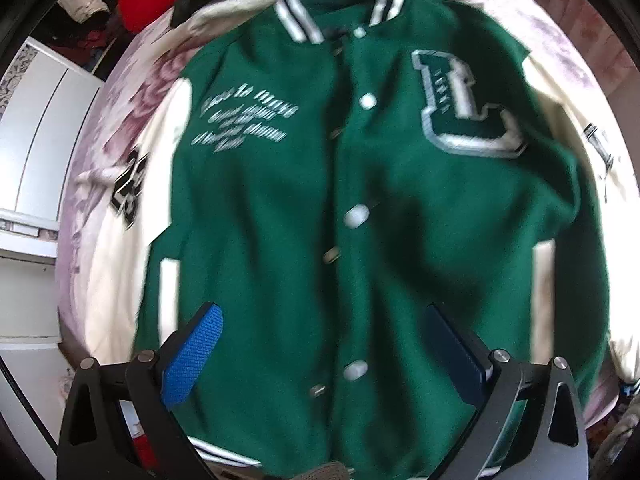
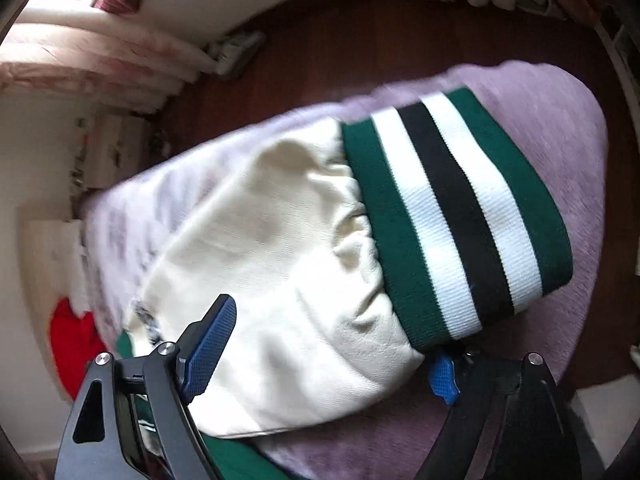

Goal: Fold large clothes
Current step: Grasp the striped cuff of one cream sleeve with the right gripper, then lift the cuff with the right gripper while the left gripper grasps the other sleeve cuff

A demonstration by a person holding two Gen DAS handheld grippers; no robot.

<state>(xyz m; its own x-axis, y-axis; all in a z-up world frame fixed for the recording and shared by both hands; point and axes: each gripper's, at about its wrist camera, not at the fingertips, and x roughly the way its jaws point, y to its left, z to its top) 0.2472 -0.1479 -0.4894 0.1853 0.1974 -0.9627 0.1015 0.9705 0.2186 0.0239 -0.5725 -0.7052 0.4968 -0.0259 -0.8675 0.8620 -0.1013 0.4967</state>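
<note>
Lying front-up on a mauve plush bedspread (image 1: 560,20), the green varsity jacket with cream leather sleeves (image 1: 280,200) is spread flat, its striped collar at the far end, its white snaps closed down the middle, and a large letter patch (image 1: 464,104) on one chest panel. The left gripper (image 1: 324,344) hangs over the jacket's lower front with its blue-padded fingers (image 1: 196,348) wide apart, nothing between them. The right gripper (image 2: 324,348) straddles the cream sleeve (image 2: 272,240) near its green, white and black ribbed cuff (image 2: 460,216); its fingers stand apart on either side of the sleeve, and whether the pads press on it cannot be told.
</note>
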